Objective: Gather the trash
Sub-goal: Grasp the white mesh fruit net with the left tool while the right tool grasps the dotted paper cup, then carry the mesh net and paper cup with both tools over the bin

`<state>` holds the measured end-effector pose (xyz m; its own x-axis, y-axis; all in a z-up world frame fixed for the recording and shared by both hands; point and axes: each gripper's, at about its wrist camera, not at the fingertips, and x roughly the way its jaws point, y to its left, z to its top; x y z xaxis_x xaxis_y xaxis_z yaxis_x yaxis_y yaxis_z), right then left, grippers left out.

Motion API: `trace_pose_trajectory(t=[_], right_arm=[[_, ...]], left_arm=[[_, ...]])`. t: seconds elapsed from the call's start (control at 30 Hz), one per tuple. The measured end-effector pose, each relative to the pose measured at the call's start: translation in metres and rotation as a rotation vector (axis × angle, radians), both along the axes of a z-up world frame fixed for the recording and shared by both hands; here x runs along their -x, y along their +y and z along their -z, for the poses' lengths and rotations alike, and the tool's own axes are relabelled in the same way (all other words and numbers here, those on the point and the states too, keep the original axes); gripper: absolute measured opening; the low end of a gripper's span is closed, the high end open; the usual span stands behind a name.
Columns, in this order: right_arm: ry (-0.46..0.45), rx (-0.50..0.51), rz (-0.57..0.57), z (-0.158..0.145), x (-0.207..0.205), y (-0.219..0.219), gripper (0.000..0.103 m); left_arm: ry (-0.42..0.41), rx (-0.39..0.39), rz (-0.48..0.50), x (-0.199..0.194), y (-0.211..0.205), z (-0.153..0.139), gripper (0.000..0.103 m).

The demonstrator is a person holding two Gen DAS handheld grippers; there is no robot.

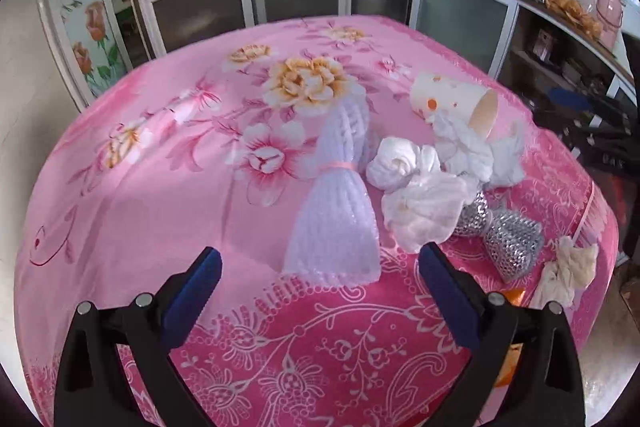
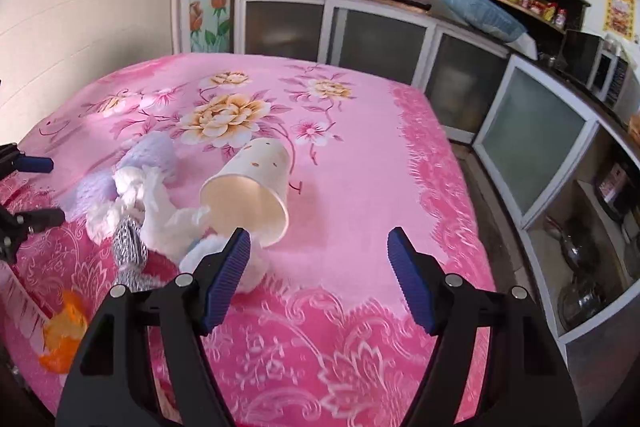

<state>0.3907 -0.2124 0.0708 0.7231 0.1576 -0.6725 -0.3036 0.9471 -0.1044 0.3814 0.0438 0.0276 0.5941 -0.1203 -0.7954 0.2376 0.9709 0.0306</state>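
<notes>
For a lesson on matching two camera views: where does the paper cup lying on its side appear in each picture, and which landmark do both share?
Left wrist view: the paper cup lies right of centre, its mouth facing right, above the crumpled white tissues.
Right wrist view: the paper cup lies left of centre, its mouth facing the camera, just beyond the right gripper.
Shared landmark: the big yellow flower printed on the pink cloth.

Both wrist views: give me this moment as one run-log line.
left gripper open, empty | right gripper open, empty | paper cup tipped over among crumpled tissues | nothing collected yet
</notes>
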Motion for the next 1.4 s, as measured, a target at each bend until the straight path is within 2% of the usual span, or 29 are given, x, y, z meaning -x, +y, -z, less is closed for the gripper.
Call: trace_pose_trajectory(t=[0.17, 0.4, 0.47, 0.53, 0.57, 0.6, 0.63, 0.67, 0.7, 0.73, 0.83, 0.9, 1.17, 1.4], right_arm=[[0.046, 0.009, -0.028, 0.010, -0.024, 0.009, 0.068], [0.099, 0.005, -0.052, 0.020, -0.053, 0.022, 0.067], [0.116, 0.008, -0.057, 0.023, -0.061, 0.026, 0.064], [0.139, -0.001, -0.066, 0.026, -0.068, 0.029, 0.051], [0.144, -0.004, -0.069, 0.026, -0.070, 0.031, 0.048], [0.148, -0.001, -0.073, 0.026, -0.072, 0.033, 0.041], [0.150, 0.006, -0.074, 0.026, -0.073, 0.035, 0.032], [0.150, 0.009, -0.071, 0.026, -0.074, 0.036, 0.029], [0.151, 0.008, -0.070, 0.026, -0.075, 0.037, 0.018], [0.149, 0.006, -0.067, 0.026, -0.075, 0.037, 0.012], [0.150, 0.002, -0.068, 0.026, -0.075, 0.036, 0.004], [0.143, -0.008, -0.063, 0.025, -0.074, 0.034, 0.003], [0.103, -0.011, -0.053, 0.016, -0.066, 0.033, 0.002], [0.056, -0.024, -0.030, -0.002, -0.055, 0.023, 0.002]], left_arm=[[0.030, -0.018, 0.007, -0.012, -0.005, 0.007, 0.095], [0.117, -0.003, -0.003, -0.039, -0.006, 0.021, 0.095], [0.139, 0.007, -0.020, -0.048, -0.002, 0.026, 0.095], [0.150, 0.042, -0.038, -0.056, 0.003, 0.027, 0.095], [0.153, 0.062, -0.039, -0.058, 0.005, 0.026, 0.095], [0.155, 0.080, -0.037, -0.061, 0.007, 0.026, 0.093], [0.162, 0.091, -0.048, -0.064, 0.010, 0.026, 0.082], [0.170, 0.101, -0.052, -0.066, 0.012, 0.027, 0.076], [0.176, 0.114, -0.053, -0.068, 0.013, 0.027, 0.063], [0.186, 0.129, -0.055, -0.070, 0.016, 0.027, 0.052], [0.203, 0.161, -0.082, -0.073, 0.026, 0.028, 0.036], [0.212, 0.216, -0.089, -0.074, 0.034, 0.026, 0.030], [0.191, 0.247, -0.115, -0.067, 0.048, 0.019, 0.026], [0.131, 0.250, -0.111, -0.052, 0.053, -0.004, 0.026]])
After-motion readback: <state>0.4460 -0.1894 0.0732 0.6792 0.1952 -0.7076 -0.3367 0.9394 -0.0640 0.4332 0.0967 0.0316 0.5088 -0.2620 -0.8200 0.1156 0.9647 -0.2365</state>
